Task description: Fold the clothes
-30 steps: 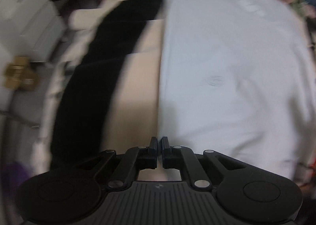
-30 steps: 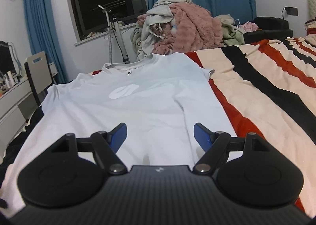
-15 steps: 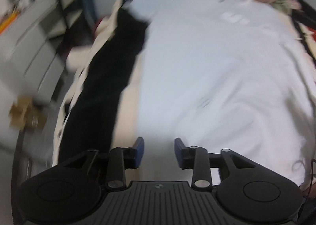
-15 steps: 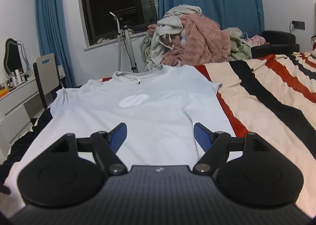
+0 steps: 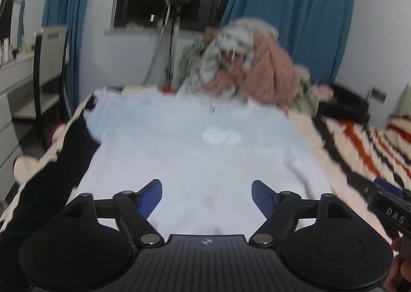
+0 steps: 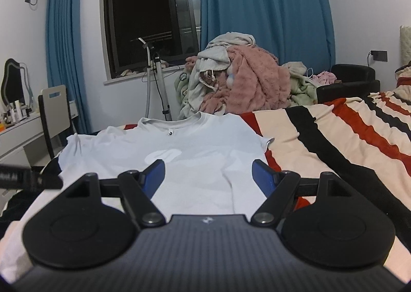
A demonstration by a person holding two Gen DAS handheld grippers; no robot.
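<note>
The shirt (image 6: 195,153) lies flat on the bed (image 6: 346,143), collar away. Both claws — left (image 5: 206,198) and right (image 6: 208,176) — gape empty above its hem (untouched); pinch matching corners, lift evenly.

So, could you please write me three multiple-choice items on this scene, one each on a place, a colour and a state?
1. Where does the white T-shirt lie?
A. spread flat on the striped bedspread
B. draped over the chair
C. on top of the clothes pile

2. What colour are the curtains?
A. red
B. blue
C. grey

3. How do the left gripper and right gripper stand?
A. both shut on the shirt
B. one open, one shut
C. both open, holding nothing

Answers:
1 A: the shirt is laid out front up on the bedspread, collar toward the window.
2 B: blue curtains hang on both sides of the dark window.
3 C: each wrist view shows blue fingers spread wide with nothing between them.
</note>
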